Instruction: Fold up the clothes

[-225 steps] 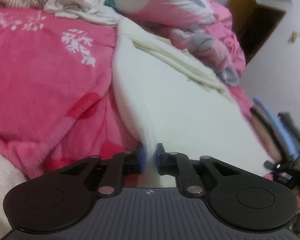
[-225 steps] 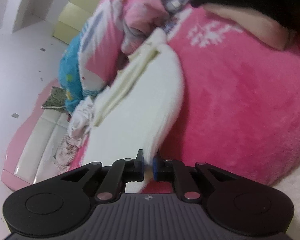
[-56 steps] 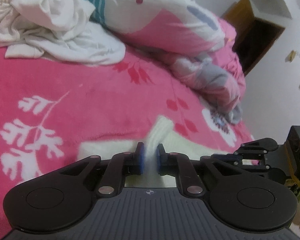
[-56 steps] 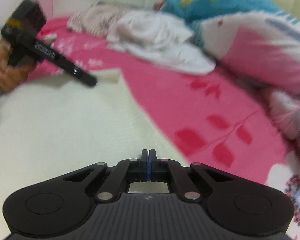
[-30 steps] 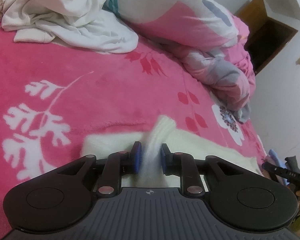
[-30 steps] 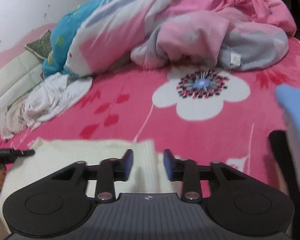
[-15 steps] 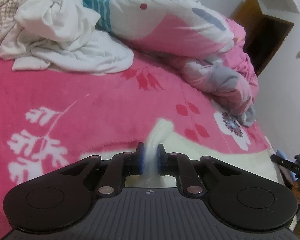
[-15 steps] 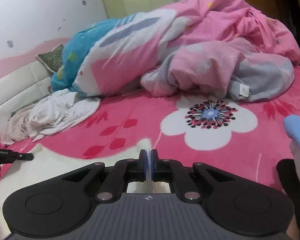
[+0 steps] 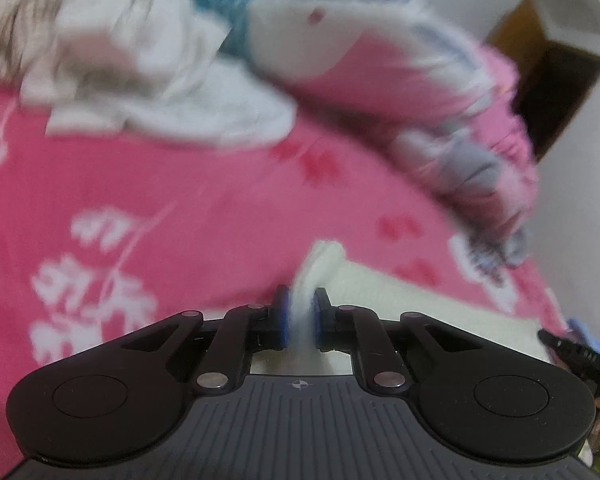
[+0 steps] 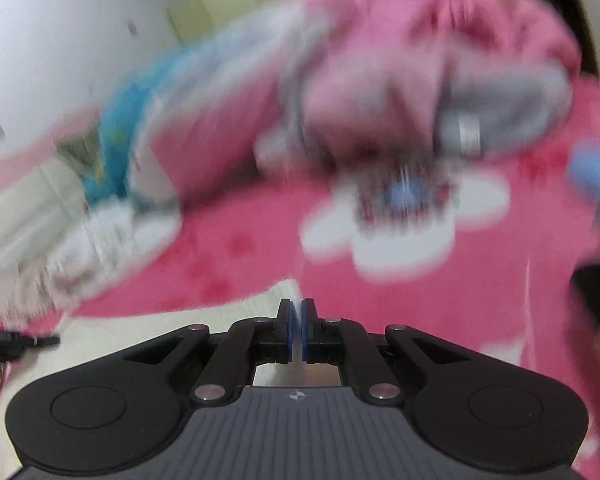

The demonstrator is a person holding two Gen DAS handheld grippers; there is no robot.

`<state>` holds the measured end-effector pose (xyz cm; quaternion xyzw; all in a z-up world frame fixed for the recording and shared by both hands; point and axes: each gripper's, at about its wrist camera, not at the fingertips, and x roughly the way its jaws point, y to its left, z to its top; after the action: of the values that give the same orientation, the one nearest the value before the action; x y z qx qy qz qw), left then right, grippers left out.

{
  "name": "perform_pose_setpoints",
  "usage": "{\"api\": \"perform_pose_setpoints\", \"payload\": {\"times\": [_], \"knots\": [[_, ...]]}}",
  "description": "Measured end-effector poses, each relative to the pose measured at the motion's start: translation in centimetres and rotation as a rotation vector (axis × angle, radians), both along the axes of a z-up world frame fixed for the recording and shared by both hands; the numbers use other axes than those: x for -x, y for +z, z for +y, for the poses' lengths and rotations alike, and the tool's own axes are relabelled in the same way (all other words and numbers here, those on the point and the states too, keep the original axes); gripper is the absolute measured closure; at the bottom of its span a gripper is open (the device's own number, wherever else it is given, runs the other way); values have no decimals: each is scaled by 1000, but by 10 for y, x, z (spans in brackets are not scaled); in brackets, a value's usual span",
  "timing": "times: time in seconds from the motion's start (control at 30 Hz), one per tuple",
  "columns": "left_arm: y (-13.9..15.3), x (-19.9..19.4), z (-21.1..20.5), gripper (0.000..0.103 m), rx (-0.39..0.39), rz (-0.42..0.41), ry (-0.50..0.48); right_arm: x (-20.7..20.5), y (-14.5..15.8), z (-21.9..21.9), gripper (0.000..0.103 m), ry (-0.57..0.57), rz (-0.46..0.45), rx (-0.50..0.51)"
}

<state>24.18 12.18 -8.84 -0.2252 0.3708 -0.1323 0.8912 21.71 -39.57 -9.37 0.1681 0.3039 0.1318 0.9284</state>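
The fingers of the left gripper (image 9: 300, 314) pinch a bunched corner of the cream garment (image 9: 400, 300); those of the right gripper (image 10: 297, 330) clamp its thin edge. It lies flat on the pink bed (image 9: 180, 192), away from the crumpled white clothes (image 9: 148, 80).

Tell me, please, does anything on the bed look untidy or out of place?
Yes. A crumpled white garment lies in a heap on the pink blanket, unfolded, beside a bunched quilt. The cream garment lies flat, one corner pinched up in the left gripper. Both views are blurred.
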Motion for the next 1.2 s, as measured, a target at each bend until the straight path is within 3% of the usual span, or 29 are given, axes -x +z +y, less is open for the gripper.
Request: {"api": "perform_pose_setpoints", "payload": {"times": [0.03, 0.13, 0.27, 0.37, 0.47, 0.57, 0.67, 0.77, 0.83, 0.97, 1.07, 1.17, 1.2], "knots": [[-3, -2, 1, 89, 11, 15, 3, -6, -11, -1, 97, 5, 54, 8], [6, 6, 7, 83, 19, 1, 21, 7, -2, -13, 95, -51, 32, -31], [35, 37, 8, 84, -82, -104, 49, 52, 35, -22, 95, -157, -67, 107], [56, 71, 2, 84, -153, -182, 12, 96, 59, -16, 95, -181, -123, 207], [70, 107, -10, 84, -199, -240, -53, 142, 73, 9, 95, -141, -194, 310], [65, 131, -20, 84, -216, -247, -89, 180, 72, 39, 95, -88, -241, 384], [44, 136, -23, 83, -205, -178, -87, 191, 51, 56, 95, -57, -216, 373], [19, 132, -21, 84, -233, -125, -48, 184, 18, 56, 95, -85, -87, 352], [22, 136, -22, 85, -238, -149, -36, 188, 14, 53, 93, -124, -107, 312], [38, 153, -35, 83, -311, -228, -50, 202, 38, 63, 92, -155, -175, 372], [38, 163, -38, 83, -318, -249, -39, 213, 42, 67, 92, -118, -230, 337], [36, 167, -34, 83, -297, -245, -15, 202, 13, 60, 88, -105, -99, 294], [35, 168, -33, 83, -290, -244, -8, 203, 10, 58, 88, -119, -110, 265]]}}
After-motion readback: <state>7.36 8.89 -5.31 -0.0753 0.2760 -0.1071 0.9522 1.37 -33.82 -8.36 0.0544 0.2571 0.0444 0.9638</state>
